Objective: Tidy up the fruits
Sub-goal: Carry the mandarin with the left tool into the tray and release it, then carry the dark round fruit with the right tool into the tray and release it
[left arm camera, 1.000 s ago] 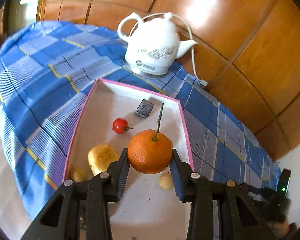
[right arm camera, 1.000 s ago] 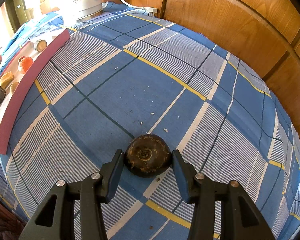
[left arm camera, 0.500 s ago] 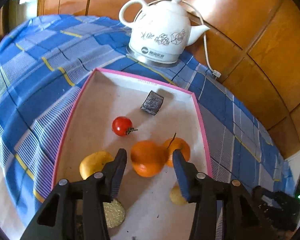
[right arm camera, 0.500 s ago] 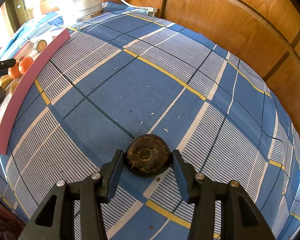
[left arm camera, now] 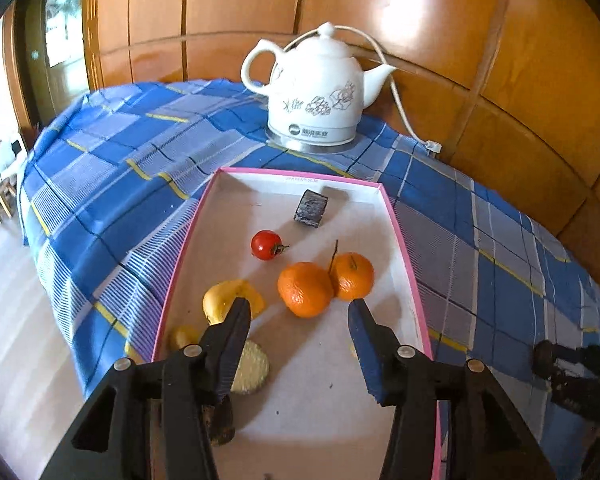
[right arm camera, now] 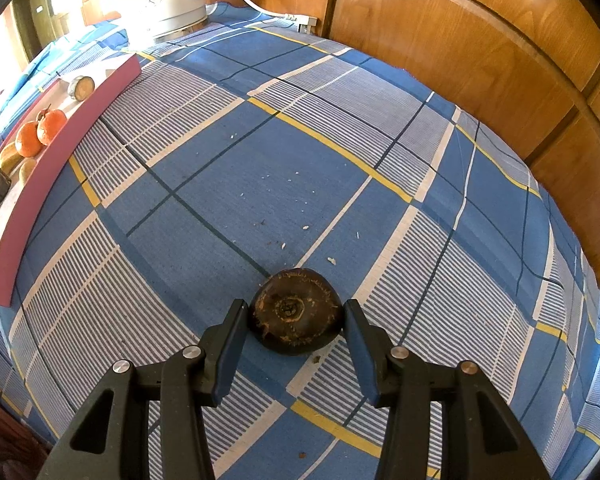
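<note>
We see two oranges (left arm camera: pixel 305 289) lying side by side, touching, in the pink-rimmed tray (left arm camera: pixel 404 236), and our left gripper (left arm camera: pixel 300 312) above them has just been opening, its jaws wide with nothing between. On the blue checked cloth (right arm camera: pixel 228 184) our right gripper (right arm camera: pixel 294 314) clasps a dark brown round fruit (right arm camera: pixel 294 312).

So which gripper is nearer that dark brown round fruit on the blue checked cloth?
Right. The right gripper clamps the dark brown round fruit; the left gripper hangs open over the pink-rimmed tray.
</note>
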The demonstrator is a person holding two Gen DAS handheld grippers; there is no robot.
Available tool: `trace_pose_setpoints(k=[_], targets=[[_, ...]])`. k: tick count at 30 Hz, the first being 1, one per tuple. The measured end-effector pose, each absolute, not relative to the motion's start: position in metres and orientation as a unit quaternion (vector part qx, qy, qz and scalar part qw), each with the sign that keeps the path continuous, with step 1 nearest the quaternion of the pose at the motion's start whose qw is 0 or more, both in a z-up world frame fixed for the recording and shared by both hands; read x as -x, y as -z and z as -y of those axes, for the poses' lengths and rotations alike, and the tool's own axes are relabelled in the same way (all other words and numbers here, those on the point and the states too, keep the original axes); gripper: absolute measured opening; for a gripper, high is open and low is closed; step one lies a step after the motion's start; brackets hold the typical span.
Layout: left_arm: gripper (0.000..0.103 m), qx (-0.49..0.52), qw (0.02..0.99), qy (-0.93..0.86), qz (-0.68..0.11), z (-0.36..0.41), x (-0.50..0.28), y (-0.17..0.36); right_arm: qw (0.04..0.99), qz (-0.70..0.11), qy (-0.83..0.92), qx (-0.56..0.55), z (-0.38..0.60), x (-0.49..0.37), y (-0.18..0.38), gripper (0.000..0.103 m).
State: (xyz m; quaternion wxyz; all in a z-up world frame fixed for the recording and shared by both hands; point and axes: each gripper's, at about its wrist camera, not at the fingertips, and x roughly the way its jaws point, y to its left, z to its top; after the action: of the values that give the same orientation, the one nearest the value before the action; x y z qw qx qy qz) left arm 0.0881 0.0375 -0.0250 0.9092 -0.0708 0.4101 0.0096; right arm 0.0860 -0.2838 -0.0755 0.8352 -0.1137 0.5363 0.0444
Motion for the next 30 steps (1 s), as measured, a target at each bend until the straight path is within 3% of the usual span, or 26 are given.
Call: trace_pose_setpoints(k=[30], targets=[[0.056, 0.020, 0.921, 0.023, -0.388, -0.006, -0.058, 0.010, 0.836, -0.533, -0.042, 0.123, 0.282, -0.085, 0.075, 0.049]])
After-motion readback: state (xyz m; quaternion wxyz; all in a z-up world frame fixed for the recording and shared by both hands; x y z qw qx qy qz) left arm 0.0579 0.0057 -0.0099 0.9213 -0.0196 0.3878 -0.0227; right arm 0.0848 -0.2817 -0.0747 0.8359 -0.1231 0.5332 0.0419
